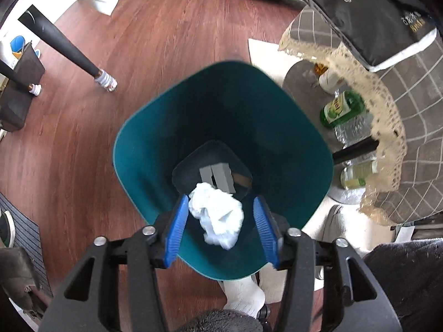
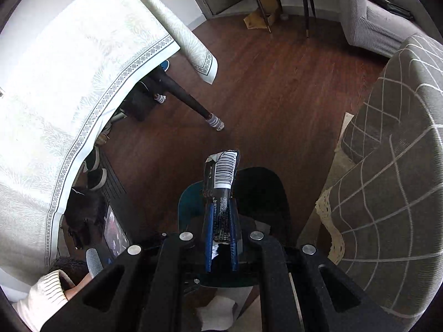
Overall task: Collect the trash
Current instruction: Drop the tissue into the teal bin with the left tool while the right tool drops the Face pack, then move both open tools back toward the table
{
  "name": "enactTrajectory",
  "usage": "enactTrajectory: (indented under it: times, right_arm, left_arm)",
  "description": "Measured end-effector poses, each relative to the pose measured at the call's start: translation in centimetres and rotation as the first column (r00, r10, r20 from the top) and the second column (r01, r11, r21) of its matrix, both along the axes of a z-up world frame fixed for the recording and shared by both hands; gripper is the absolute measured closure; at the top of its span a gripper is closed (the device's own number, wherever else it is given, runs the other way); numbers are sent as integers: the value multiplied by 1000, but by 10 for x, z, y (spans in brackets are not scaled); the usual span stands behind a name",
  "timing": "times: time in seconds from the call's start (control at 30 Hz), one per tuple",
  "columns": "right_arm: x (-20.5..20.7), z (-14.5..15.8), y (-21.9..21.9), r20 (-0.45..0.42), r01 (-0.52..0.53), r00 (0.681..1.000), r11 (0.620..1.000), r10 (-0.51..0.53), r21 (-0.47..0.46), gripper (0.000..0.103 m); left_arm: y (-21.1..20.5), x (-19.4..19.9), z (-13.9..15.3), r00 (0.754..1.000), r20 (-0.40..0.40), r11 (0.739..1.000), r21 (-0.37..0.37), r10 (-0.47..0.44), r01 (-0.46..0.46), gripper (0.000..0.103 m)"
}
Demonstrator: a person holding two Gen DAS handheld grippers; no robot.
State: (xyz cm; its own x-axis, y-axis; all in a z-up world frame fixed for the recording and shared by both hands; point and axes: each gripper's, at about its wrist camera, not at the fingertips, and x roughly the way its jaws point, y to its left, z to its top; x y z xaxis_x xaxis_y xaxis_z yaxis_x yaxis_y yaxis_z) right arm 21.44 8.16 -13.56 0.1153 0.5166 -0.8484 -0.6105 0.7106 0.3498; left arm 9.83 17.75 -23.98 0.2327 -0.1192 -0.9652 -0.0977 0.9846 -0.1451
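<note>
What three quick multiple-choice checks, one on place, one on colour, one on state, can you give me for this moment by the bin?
1. Where is the crumpled white tissue?
A. on the floor beside the bin
B. between the left gripper fingers, over the open bin
C. on the checked tablecloth

2. What colour is the bin inside?
A. teal
B. red
C. white

3. How does the right gripper stand?
A. wide open, nothing in it
B. out of view
C. shut on a dark wrapper with a barcode

Answers: 1 B, the tissue sits between the spread blue pads above the bin mouth. 2 A, the inner walls are teal. 3 C, the pads clamp the wrapper.
</note>
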Motion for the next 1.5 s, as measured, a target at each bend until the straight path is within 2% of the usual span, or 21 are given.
enactTrajectory:
  times: [0.1,0.3,0.47,0.77,1.1,1.2,1.27,1.33,1.5]
  right_arm:
    - [1,-7,5,-12,-2,1000,1000,1,-18,93]
    - [1,-20,12,-24,-6,1000,998,5,-56,93]
    - [2,-41,17,-55,-9,998,995,3,-101,93]
    - [-5,-75,32,-97,-52,995,983,36,-176,93]
    - [-15,-116,40,-133,-102,989,958,69,-266,93]
    - [-18,-126,39,-149,-118,986,947,76,-300,87]
    - [-18,-128,37,-143,-119,987,940,76,-319,73]
    - [-19,-128,34,-143,-118,987,938,74,-325,56]
    - [-21,-123,26,-135,-126,987,943,88,-308,55]
  left_arm:
    - [3,-2,-1,1000,6,1000,0,-6,6,43]
    - [15,-7,19,996,83,999,-2,38,-38,45]
    - [28,-14,43,982,164,996,-15,91,-90,54]
    - [41,-25,78,952,274,990,-58,138,-127,73]
    - [41,-24,112,922,357,988,-93,150,-125,77]
    - [38,-24,124,914,379,988,-98,145,-116,77]
    - [34,-22,130,910,393,990,-90,133,-106,77]
    - [31,-20,135,907,400,991,-91,130,-102,77]
    - [26,-17,155,886,445,991,-87,132,-104,77]
